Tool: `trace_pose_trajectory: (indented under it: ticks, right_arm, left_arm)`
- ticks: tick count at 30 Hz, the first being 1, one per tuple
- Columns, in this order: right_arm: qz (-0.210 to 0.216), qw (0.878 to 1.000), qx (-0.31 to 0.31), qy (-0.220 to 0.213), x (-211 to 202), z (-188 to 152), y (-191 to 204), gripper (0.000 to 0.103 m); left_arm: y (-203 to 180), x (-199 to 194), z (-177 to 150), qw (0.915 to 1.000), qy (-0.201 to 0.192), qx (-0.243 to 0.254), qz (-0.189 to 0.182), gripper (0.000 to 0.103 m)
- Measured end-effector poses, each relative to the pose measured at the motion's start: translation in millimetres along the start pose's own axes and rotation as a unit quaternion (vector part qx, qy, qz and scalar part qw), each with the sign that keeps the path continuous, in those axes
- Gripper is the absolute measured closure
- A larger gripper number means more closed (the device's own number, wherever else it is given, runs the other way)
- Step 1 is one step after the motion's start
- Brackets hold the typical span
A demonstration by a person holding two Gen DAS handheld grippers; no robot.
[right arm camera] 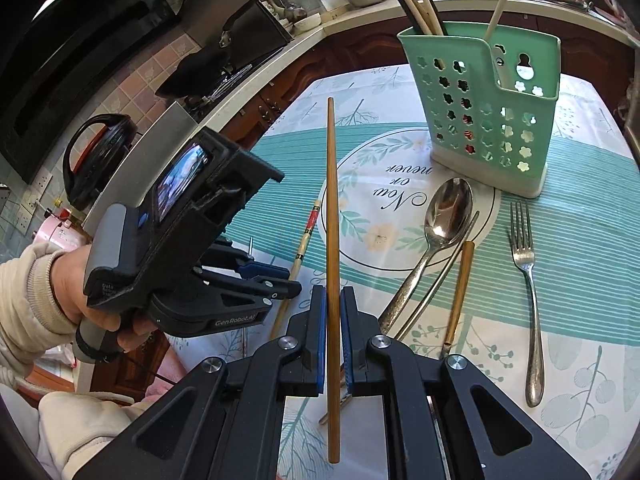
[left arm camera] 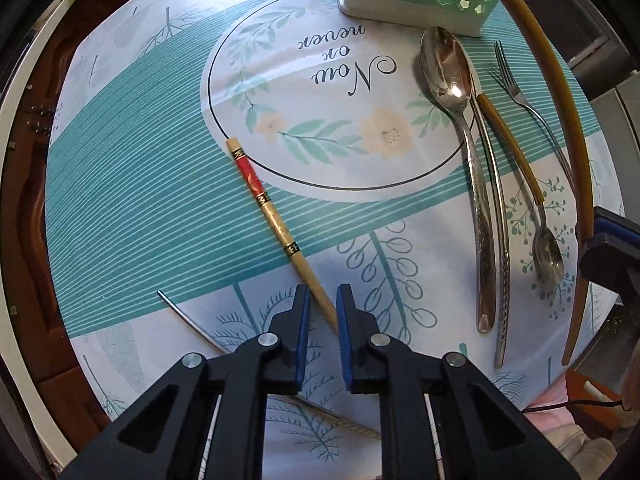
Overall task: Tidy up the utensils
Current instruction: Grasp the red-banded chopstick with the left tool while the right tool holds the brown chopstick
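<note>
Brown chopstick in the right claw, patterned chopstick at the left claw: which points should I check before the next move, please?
1. Right claw shut on the brown chopstick: ok.
2. Thin end of the patterned chopstick lies between the pads of the left claw: ok.
3. Left claw's pads press on that chopstick: not ok, a gap shows beside it.
4. Green holder stands upright, open at the top: ok.
5. Metal chopstick is clear of the left claw: cannot tell, it runs beneath the claw.
</note>
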State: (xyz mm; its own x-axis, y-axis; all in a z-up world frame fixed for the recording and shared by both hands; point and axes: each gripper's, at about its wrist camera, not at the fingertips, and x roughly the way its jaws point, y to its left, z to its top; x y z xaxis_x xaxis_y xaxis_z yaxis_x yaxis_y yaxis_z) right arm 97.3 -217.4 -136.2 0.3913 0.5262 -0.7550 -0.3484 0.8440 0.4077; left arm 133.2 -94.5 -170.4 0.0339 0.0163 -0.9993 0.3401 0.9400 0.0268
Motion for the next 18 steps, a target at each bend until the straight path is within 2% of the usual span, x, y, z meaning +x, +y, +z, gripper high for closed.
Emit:
trace_pose_trajectory:
  ticks: [4,5,10,12,15,18]
  right_arm:
    - [0.002,1.000,-0.001,0.000,1,0,2,0.097]
    - [0.003,1.000,-0.001,0.000,1,0,2,0.097]
    - [0.002,1.000,-0.001,-0.001,0,-2,5,0.097]
    - [0.002,1.000,0.002,-0.002,-1,-2,5,0.097]
    - [0.002,1.000,0.007,-0.010,-5,-1,4,0.097]
    - [0.003,1.000,0.011,-0.023,-14,3,4,0.097]
  left_arm:
    - [12,-2,-8,0.9999,0.003,-0.007,-0.010,0.094]
    - [25,3,-21,0.9998,0.005,-0.010,-0.014,0.094]
    - [50,9,-36,0.9994,0.014,-0.014,-0.027,0.091]
    - [44,7,-44,0.9997,0.007,-0.012,-0.020,0.094]
    - [43,4,-52,0.9989,-0.005,-0.027,-0.038,0.099]
    - [42,-5,-60,0.9973,-0.031,-0.039,-0.054,0.099]
